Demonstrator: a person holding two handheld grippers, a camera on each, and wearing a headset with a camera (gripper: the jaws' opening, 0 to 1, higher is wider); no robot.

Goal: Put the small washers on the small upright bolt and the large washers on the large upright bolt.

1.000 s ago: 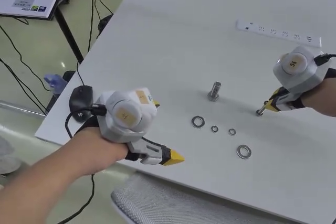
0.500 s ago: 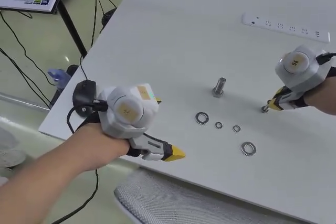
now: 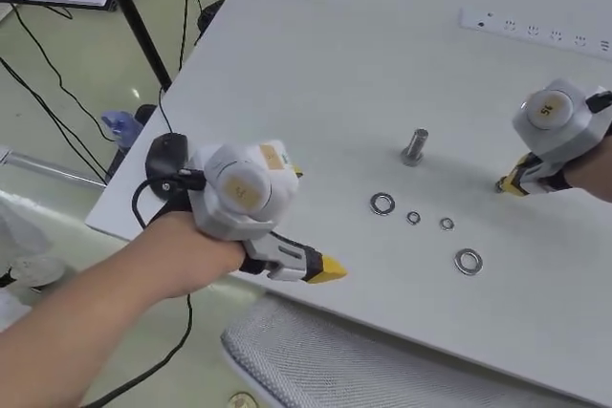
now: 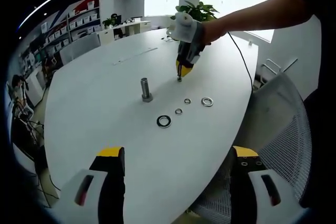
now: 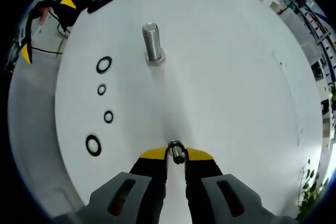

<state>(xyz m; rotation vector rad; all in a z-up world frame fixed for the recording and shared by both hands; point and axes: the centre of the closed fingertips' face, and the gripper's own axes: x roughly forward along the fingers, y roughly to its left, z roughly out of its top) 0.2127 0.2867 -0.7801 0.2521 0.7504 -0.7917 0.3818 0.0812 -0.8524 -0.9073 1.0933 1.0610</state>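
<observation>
Head view: on the bench [image 3: 316, 64] a power strip [image 3: 535, 31] lies upper right, the large bolt [image 3: 415, 146] stands mid-frame above four loose washers [image 3: 382, 204], and the left hand-held gripper [image 3: 325, 269] sits lower left; left gripper view: its jaws stand apart; right gripper view: the right hand-held gripper [image 5: 176, 157] pinches the small bolt [image 5: 176, 149] at bottom centre.

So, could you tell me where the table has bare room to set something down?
Widest bare stretch of the table: between the large bolt and the power strip. A smaller patch lies between the left gripper and the washers. It is crowded from the washers across to the right gripper holding the small bolt.
</observation>
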